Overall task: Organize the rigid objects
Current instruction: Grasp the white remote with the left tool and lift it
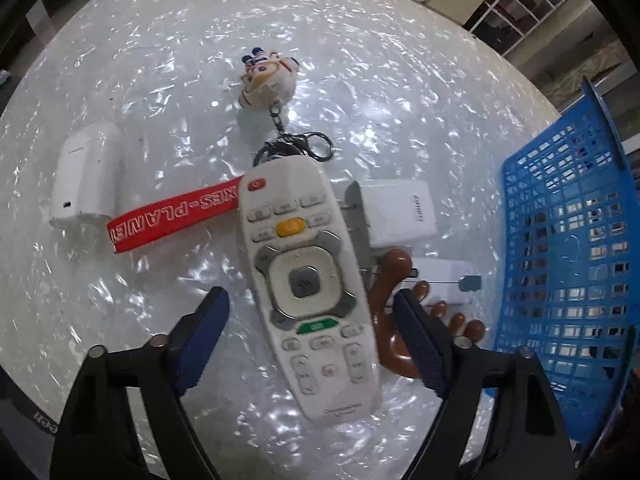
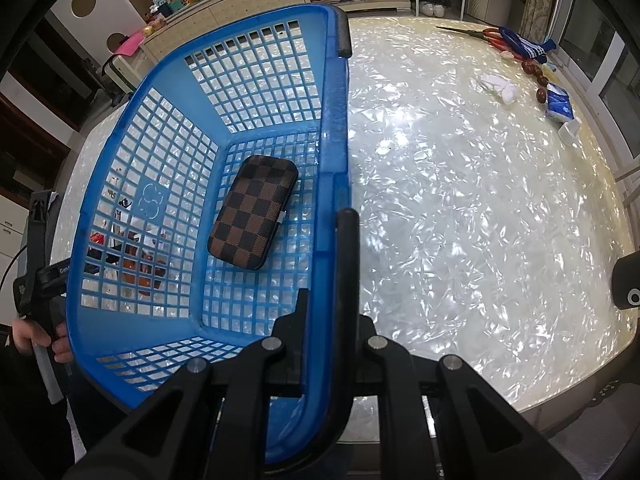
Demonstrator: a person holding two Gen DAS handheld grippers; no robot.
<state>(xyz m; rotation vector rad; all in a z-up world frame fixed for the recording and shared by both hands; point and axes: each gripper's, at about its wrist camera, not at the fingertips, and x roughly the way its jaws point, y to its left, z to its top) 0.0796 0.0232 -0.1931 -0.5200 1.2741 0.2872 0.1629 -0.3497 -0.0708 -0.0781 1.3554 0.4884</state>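
**A:** Where's your remote sitting?

**B:** The remote (image 1: 310,284) fills the centre of the left wrist view, lying between the spread fingers of your left gripper (image 1: 310,334). The tongs there are released; neither pad (image 1: 202,332) touches it. Its far end overlaps the red strap (image 1: 172,214) of the keychain (image 1: 269,80).

**A:** How will it handle?

**B:** I'd judge it light, stiff and smooth plastic, so likely slippery. Take it across the narrow sides near the middle, around the grey ring of buttons, so it balances. Mind the brown hook piece (image 1: 394,280) just right of it.

**A:** And your right side?

**B:** Your right gripper (image 2: 326,320) is clenched on the blue basket (image 2: 160,128) rim, low centre of that view. The checkered case (image 2: 253,212) already lies inside.
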